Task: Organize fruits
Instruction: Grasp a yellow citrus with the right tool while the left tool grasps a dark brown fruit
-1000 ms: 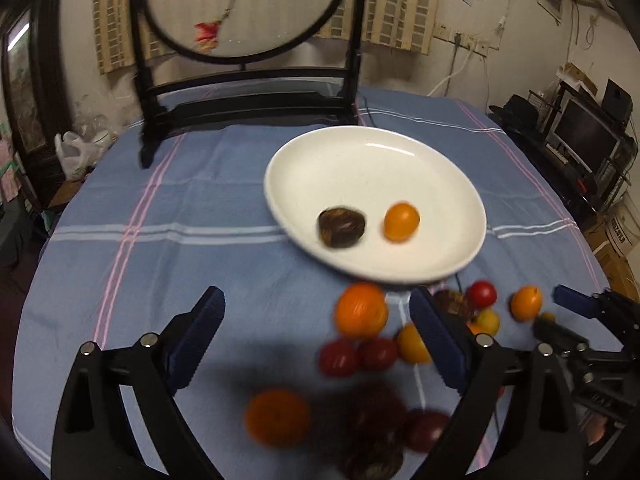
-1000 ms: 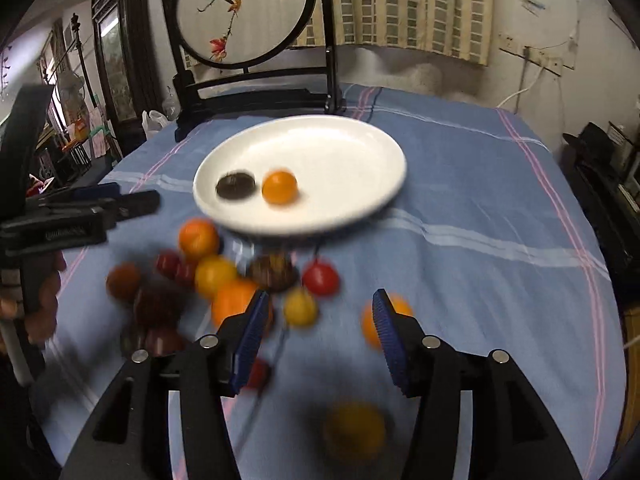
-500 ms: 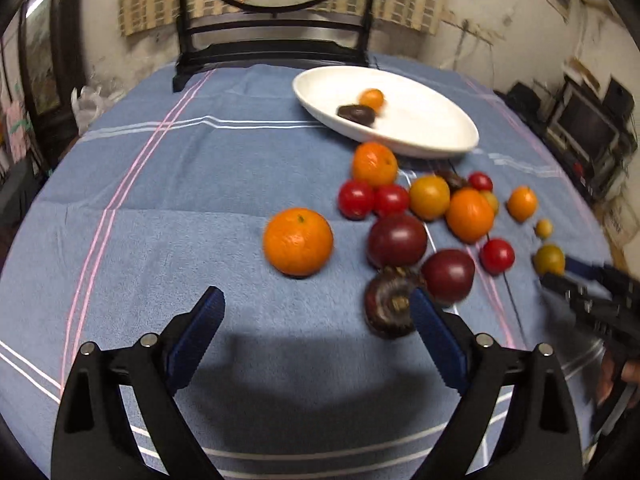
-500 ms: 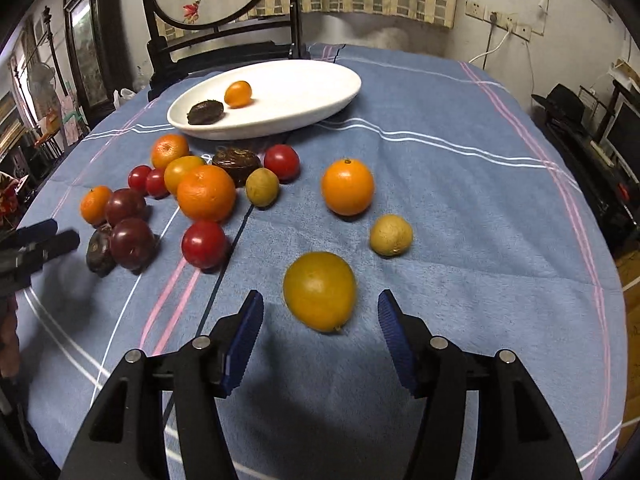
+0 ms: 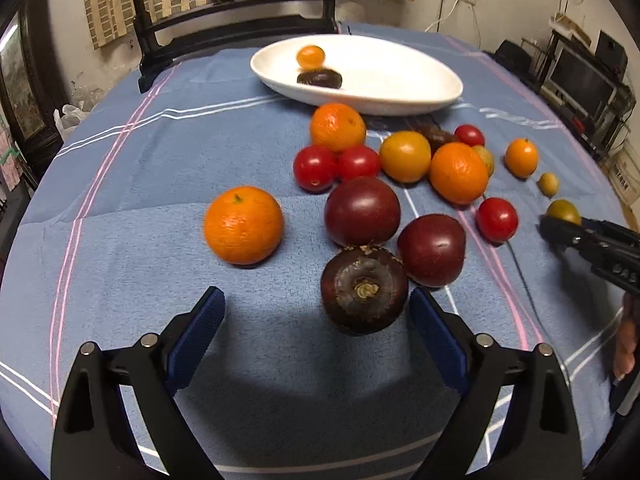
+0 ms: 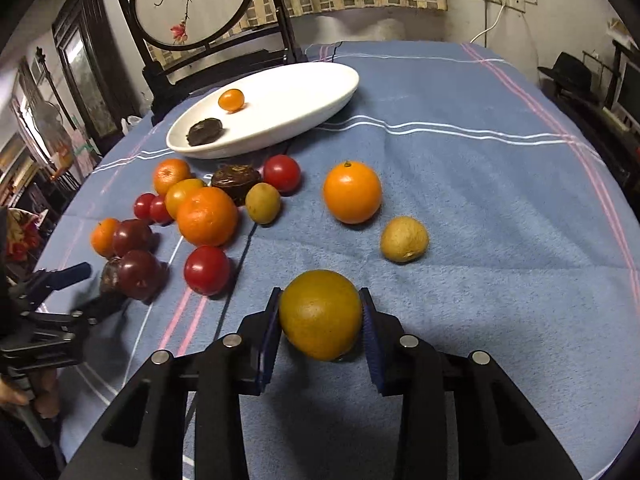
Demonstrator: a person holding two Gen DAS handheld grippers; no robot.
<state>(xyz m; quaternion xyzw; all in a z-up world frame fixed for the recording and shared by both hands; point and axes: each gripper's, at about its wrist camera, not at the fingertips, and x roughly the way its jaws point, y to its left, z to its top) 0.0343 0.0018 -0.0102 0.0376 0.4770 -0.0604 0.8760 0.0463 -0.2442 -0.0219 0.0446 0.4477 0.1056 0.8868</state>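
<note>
Loose fruit lies on the blue cloth: oranges, red tomatoes, dark purple plums. My left gripper (image 5: 316, 336) hangs low over the cloth, its jaws wide and closing. A dark brown-purple round fruit (image 5: 364, 288) sits between them near the right finger; the pads do not press it. An orange (image 5: 243, 224) lies just ahead to the left. My right gripper (image 6: 321, 334) is closing, both pads against a yellow-green citrus (image 6: 320, 314) that rests on the cloth. The white plate (image 5: 400, 108) at the back holds a small orange fruit (image 5: 311, 56) and a dark fruit (image 5: 320, 79).
A black chair with a round embroidered panel (image 6: 196, 4) stands behind the plate (image 6: 280, 136). An orange (image 6: 352, 192) and a small tan fruit (image 6: 404, 239) lie ahead of the right gripper. A person's hand (image 5: 626, 340) shows at the right edge. Shelves stand at far right.
The left gripper has come lower and closer, so the dark round fruit now sits between its jaws. The right jaws have moved forward and narrowed onto the yellow-green citrus.
</note>
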